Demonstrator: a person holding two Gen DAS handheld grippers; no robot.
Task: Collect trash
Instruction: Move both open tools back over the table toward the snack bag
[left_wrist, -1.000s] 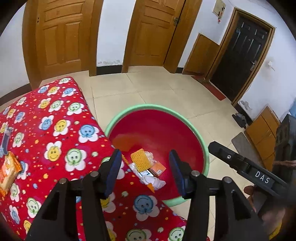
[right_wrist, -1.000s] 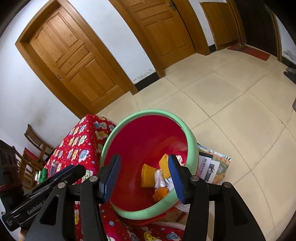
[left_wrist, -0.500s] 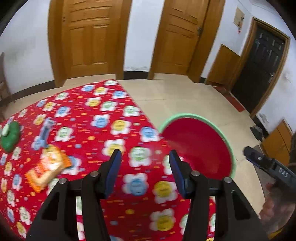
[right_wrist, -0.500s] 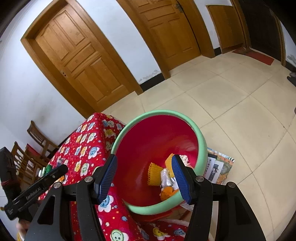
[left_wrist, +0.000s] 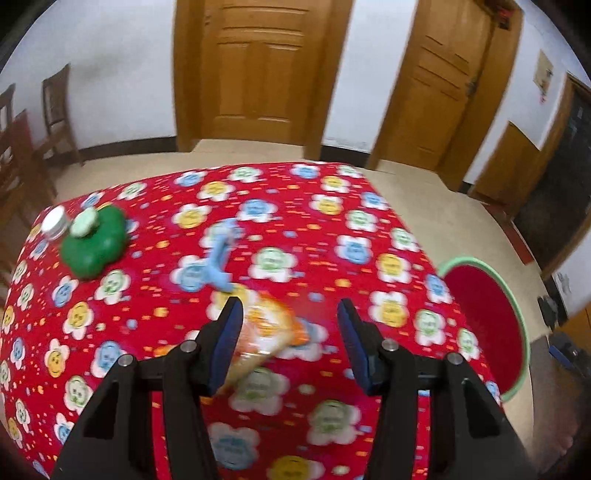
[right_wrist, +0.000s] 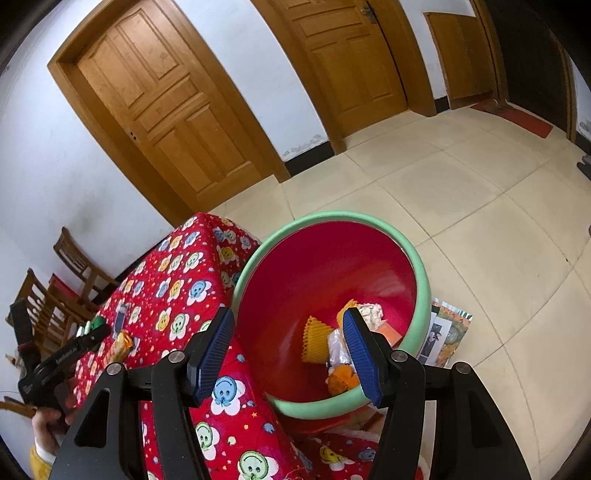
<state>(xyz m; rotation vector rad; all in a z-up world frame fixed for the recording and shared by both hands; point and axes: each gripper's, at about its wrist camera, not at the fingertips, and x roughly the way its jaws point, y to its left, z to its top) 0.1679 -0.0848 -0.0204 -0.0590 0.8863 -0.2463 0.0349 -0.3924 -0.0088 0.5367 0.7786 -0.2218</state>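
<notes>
An orange snack wrapper (left_wrist: 264, 330) lies on the red flowered tablecloth (left_wrist: 332, 229). My left gripper (left_wrist: 290, 341) is open and empty just above it, the wrapper showing between its fingers. The wrapper also shows small in the right wrist view (right_wrist: 121, 345). A red bin with a green rim (right_wrist: 421, 273) stands on the floor beside the table and holds several pieces of trash (right_wrist: 317, 338). It also shows in the left wrist view (left_wrist: 517, 317). My right gripper (right_wrist: 290, 352) is open and empty above the bin's near edge.
A blue wrapper (left_wrist: 221, 254), a green lump (left_wrist: 94, 243) and a white-capped jar (left_wrist: 54, 223) lie on the table's left part. Wooden chairs (right_wrist: 70, 266) stand by the wall. Papers (right_wrist: 441, 338) lie on the tiled floor behind the bin.
My left gripper has swung left from over the bin to over the table, now above the orange wrapper. My right gripper has stayed over the bin, shifting slightly.
</notes>
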